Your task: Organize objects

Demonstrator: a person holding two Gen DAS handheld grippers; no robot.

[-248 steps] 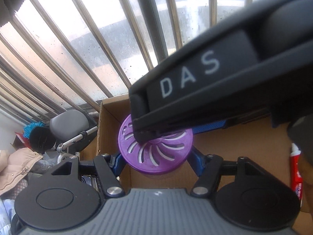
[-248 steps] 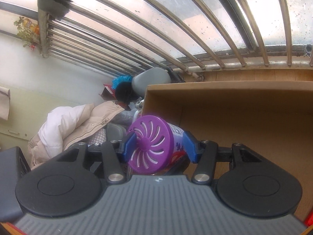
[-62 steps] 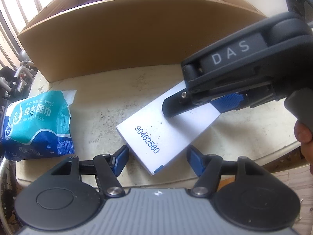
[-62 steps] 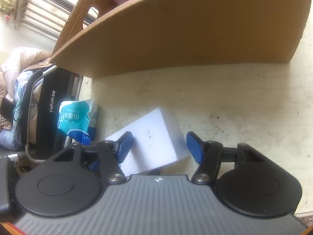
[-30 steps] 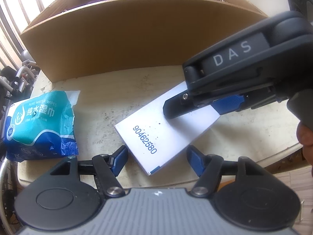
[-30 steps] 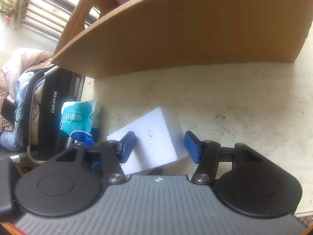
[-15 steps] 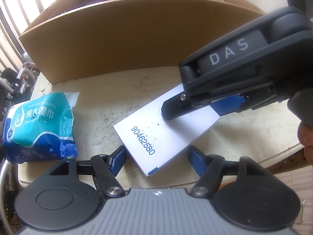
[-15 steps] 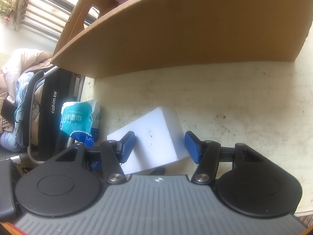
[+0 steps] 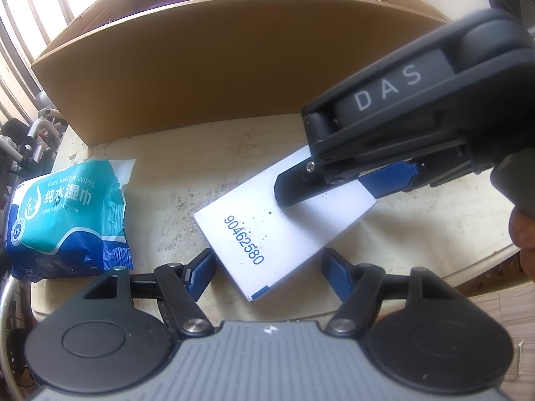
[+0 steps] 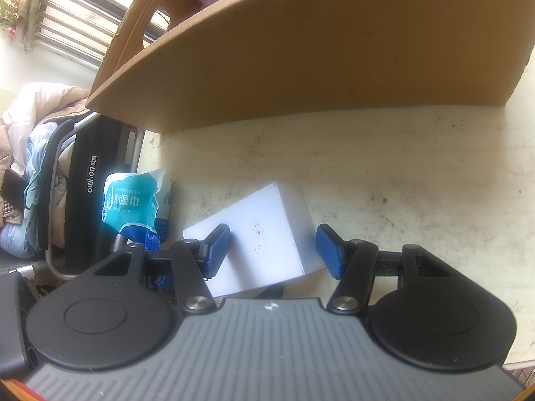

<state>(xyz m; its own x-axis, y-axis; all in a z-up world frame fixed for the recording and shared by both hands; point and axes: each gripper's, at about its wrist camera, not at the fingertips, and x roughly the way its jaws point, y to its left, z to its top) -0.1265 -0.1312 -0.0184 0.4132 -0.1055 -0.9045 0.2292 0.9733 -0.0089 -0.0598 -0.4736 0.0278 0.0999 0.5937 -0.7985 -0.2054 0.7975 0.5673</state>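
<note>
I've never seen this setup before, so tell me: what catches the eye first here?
A flat white box printed 90462580 lies on the stained table, with the open right gripper and open left gripper straddling it. Behind stands a large cardboard box; a blue wet-wipes pack lies left.

Right gripper [image 10: 272, 250] open, straddling white box [image 10: 264, 234] on table [image 10: 401, 167]; cardboard box [image 10: 301, 50] behind.

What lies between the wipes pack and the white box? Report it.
Only bare, speckled tabletop separates the wipes pack from the white box; the left wrist view shows it best.
</note>
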